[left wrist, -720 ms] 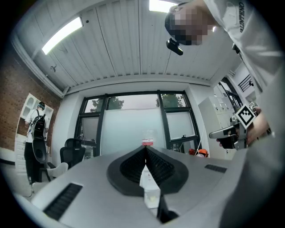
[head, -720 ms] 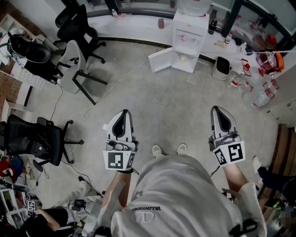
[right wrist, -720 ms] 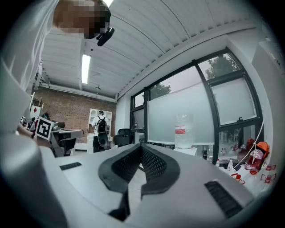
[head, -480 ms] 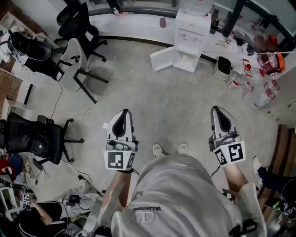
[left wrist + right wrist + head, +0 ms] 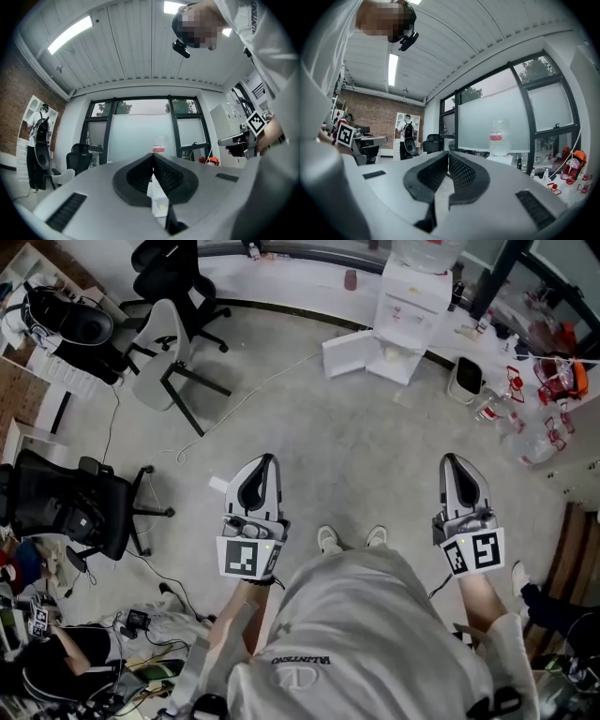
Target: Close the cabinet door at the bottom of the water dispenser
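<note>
The white water dispenser stands against the far wall at the top of the head view, its bottle also showing in the right gripper view. Its bottom cabinet door hangs open, swung out to the left. My left gripper and right gripper are both shut and empty, held level in front of my body, well short of the dispenser, with bare floor between. In the left gripper view the jaws meet tip to tip, and the bottle shows just above them.
A white office chair and black chairs stand at the left. A small bin and plastic bottles lie right of the dispenser. Cables run over the concrete floor. A wooden bench is at the right edge.
The view has shifted forward and right: the dispenser and chairs have slid across the frame. Both grippers stay shut in about the same place before my body.
</note>
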`<control>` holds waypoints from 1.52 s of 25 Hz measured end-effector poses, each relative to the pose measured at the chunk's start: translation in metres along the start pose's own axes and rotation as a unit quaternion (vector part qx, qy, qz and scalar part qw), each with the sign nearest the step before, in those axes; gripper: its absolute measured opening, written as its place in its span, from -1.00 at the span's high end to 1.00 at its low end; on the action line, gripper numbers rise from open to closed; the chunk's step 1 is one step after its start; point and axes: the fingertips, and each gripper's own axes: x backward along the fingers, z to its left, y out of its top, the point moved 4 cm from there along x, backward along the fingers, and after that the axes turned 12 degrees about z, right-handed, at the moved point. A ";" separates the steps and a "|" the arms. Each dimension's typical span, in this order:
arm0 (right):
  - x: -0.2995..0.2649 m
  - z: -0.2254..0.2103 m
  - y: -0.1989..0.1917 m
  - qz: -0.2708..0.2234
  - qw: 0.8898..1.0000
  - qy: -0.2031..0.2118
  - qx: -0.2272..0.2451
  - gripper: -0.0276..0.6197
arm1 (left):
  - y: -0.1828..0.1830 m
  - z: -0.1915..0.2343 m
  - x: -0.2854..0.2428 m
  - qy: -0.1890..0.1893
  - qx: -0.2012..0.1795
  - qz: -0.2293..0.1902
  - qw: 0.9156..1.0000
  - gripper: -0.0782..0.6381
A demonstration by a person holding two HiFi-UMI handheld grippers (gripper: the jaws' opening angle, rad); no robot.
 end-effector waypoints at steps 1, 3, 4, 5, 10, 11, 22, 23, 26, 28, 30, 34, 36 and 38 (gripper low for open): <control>-0.003 0.004 0.001 0.001 1.000 0.000 0.002 0.87 | -0.001 0.005 0.001 -0.001 0.000 0.000 1.000 0.76; -0.008 0.013 0.004 0.001 1.000 0.001 0.006 0.87 | -0.002 0.013 0.004 -0.004 0.001 0.001 1.000 0.76; -0.011 0.017 0.005 0.000 1.000 0.001 0.009 0.87 | -0.004 0.018 0.005 -0.006 0.001 0.002 1.000 0.76; -0.013 0.022 0.005 -0.001 1.000 0.002 0.012 0.87 | -0.006 0.022 0.006 -0.007 0.000 0.002 1.000 0.76; -0.023 0.046 0.007 -0.001 1.000 0.010 0.019 0.87 | -0.011 0.041 0.014 -0.007 0.004 0.003 1.000 0.76; -0.025 0.049 0.008 -0.001 1.000 0.011 0.020 0.87 | -0.010 0.043 0.015 -0.007 0.004 0.004 1.000 0.76; -0.055 0.048 0.011 -0.005 1.000 0.025 0.018 0.87 | -0.017 0.049 -0.004 -0.005 0.011 0.007 1.000 0.76; -0.058 0.046 0.011 -0.006 0.999 0.026 0.018 0.87 | -0.016 0.050 -0.007 -0.005 0.010 0.007 1.000 0.76; -0.067 0.038 0.013 -0.008 0.999 0.027 0.015 0.87 | -0.014 0.051 -0.019 -0.004 0.008 0.007 1.000 0.76; -0.073 0.032 0.013 -0.009 0.999 0.028 0.013 0.87 | -0.013 0.050 -0.028 -0.004 0.005 0.008 1.000 0.76; -0.081 0.022 0.012 -0.008 0.999 0.030 0.011 0.87 | -0.013 0.049 -0.040 -0.004 0.002 0.009 1.000 0.76; -0.099 -0.002 0.010 -0.006 0.999 0.033 0.007 0.87 | -0.012 0.044 -0.068 -0.004 0.002 0.011 1.000 0.76; -0.109 -0.013 0.012 -0.006 0.999 0.034 0.003 0.87 | -0.012 0.044 -0.083 -0.004 0.002 0.013 1.000 0.76; -0.121 -0.023 0.014 -0.007 0.999 0.038 0.003 0.87 | -0.010 0.045 -0.098 -0.003 0.000 0.013 1.000 0.76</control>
